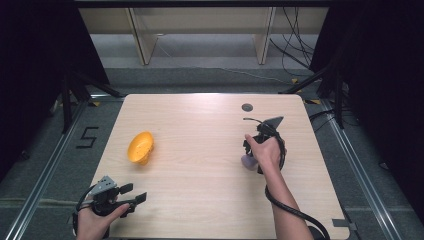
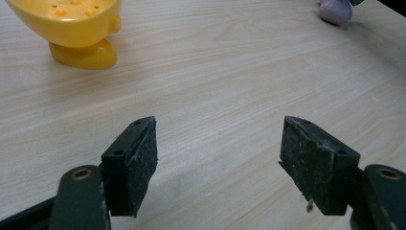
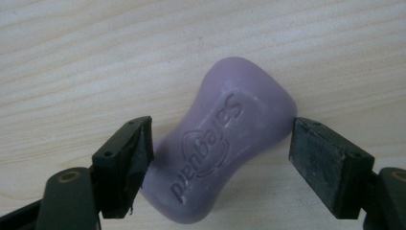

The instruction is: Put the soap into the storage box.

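Soap bar (image 3: 225, 143) flat on table (image 3: 72, 62), between open right gripper (image 3: 220, 158) jaws.

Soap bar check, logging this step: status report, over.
Right hand-held gripper open, straddling purple soap bar. Soap flat on table. Left hand-held gripper open, empty. Yellow soap dish apart.

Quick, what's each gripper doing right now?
Left gripper: open, nothing between its jaws.
Right gripper: open, jaws either side of the purple soap bar on the table, not clamping it.
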A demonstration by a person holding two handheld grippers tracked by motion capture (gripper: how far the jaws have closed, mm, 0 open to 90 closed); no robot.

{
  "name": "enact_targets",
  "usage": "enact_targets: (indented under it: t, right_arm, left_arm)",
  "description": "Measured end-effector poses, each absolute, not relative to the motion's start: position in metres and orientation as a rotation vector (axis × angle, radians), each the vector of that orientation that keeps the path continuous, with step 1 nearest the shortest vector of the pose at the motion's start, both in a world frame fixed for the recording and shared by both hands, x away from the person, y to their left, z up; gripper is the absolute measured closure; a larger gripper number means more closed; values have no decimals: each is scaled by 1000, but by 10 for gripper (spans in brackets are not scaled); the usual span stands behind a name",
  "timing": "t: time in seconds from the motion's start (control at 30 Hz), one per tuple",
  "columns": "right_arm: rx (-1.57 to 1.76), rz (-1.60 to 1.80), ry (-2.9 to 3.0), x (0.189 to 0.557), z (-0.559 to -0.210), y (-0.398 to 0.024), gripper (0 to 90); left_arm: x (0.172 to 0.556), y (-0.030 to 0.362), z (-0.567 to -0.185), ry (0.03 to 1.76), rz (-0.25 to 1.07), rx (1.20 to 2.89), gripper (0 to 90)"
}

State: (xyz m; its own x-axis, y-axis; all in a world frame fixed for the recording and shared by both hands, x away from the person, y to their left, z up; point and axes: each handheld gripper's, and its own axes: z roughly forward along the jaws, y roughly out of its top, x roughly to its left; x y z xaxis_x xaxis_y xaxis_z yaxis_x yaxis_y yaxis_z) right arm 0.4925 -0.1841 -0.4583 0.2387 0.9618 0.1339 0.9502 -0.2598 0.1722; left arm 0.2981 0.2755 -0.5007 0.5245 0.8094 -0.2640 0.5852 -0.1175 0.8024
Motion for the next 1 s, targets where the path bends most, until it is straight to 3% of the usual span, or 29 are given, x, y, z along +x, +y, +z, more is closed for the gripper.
enact_targets:
  t: [0.47, 0.7, 1.0]
  right_arm:
    - [2462, 298, 1885, 497, -463, -184, 230]
    - [2545, 274, 1830, 499, -466, -178, 299]
    - [2411, 191, 1964, 499, -468, -178, 418]
  left_arm:
    - [298, 275, -500, 1164, 301, 1822, 283]
    - [299, 276, -501, 1151, 295, 1814, 283]
    - [298, 276, -500, 1159, 300, 1825, 283]
